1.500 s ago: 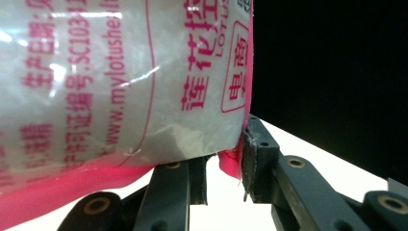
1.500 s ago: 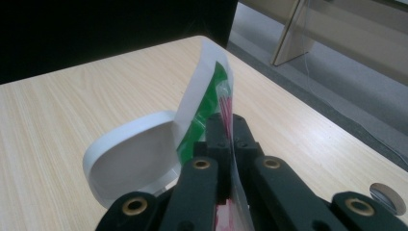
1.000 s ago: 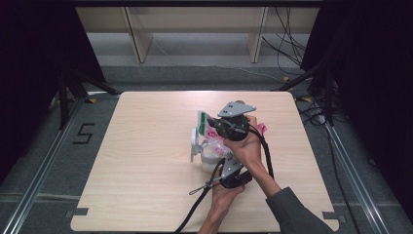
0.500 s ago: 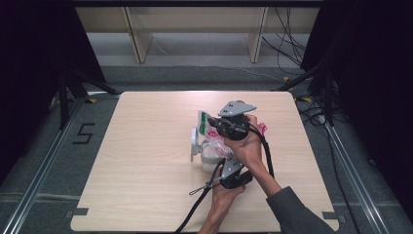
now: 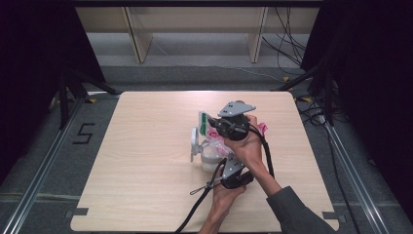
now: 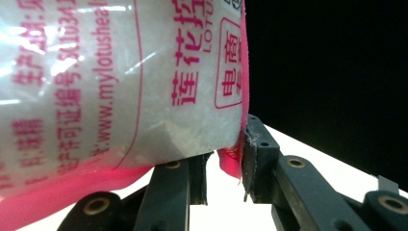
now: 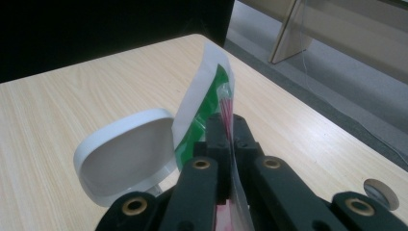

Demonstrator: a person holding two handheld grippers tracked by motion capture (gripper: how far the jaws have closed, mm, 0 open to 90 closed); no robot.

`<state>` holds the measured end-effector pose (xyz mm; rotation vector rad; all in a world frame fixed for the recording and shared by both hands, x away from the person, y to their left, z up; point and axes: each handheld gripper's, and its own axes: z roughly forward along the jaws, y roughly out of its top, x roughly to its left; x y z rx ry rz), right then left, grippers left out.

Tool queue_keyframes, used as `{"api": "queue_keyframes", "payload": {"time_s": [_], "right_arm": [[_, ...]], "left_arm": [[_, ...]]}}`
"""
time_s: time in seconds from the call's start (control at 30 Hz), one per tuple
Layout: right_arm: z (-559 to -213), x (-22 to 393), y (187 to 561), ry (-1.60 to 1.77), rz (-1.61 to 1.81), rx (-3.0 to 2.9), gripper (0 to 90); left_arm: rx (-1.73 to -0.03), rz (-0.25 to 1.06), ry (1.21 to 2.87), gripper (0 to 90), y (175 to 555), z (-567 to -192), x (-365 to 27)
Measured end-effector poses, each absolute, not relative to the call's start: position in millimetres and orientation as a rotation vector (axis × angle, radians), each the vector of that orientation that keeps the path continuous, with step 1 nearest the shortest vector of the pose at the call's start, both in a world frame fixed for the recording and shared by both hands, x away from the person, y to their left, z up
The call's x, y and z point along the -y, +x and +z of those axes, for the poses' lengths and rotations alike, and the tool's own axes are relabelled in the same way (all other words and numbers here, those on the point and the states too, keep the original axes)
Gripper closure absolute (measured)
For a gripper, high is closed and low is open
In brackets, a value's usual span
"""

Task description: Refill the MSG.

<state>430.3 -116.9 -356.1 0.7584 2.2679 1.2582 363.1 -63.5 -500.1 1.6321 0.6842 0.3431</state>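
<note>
pinching the bag (image 5: 214, 130) mid-table, both tongs, left (image 6: 223, 166) and right (image 7: 226, 132), clench it, table (image 5: 146, 146) edges far off.

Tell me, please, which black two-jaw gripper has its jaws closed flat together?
The right gripper: its jaws pinch the thin top edge of the clear plastic bag of white granules, while on the left gripper they stand apart at the pink bottom corner.

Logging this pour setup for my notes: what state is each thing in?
Pink-printed clear plastic bag of white grains: held up, gripped at two edges.
White lidded container: lid open.
Left gripper: shut on bag's lower corner.
Right gripper: shut on bag's edge.
</note>
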Motion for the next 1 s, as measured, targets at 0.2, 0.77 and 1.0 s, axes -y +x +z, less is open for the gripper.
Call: {"api": "queue_keyframes", "payload": {"time_s": [0.2,0.77,1.0], "right_arm": [[-356.9,114.1,430.0,0.759,1.243,-2.264,90.0],[-354.0,111.6,425.4,0.732,1.263,-2.239,90.0],[-355.9,110.4,426.0,0.709,1.249,-2.245,90.0]], "left_arm": [[-0.72,0.271,1.486,73.6,360.7,-500.2,73.2],[-0.693,0.331,1.573,74.4,363.7,-500.6,64.2],[-0.723,0.279,1.474,74.4,364.0,-503.0,71.4]]}}
